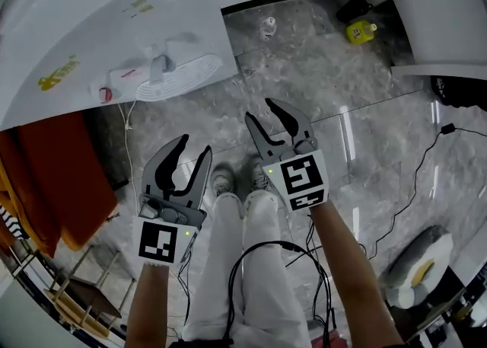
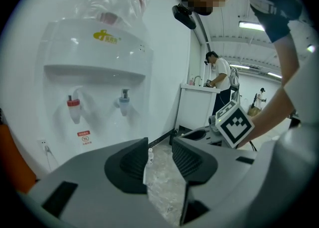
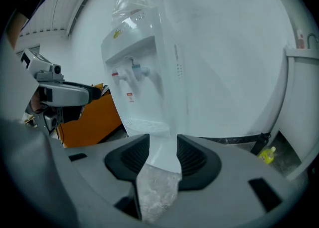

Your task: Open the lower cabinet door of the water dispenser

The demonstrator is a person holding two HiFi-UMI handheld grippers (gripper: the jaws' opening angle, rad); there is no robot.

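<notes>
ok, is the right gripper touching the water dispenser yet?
No, in the head view the right gripper hangs over the floor, clear of the water dispenser, jaws apart and empty.

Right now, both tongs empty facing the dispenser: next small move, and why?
Probably ease the right tongs forward and down toward the lower cabinet of the water dispenser. They stand open and empty, well short of it, and its front shows between them in the right gripper view. No handle shows yet, so close in before choosing a grip.

yellow logo (image 2: 106, 36) on water dispenser (image 2: 94, 72), unreadable
</notes>
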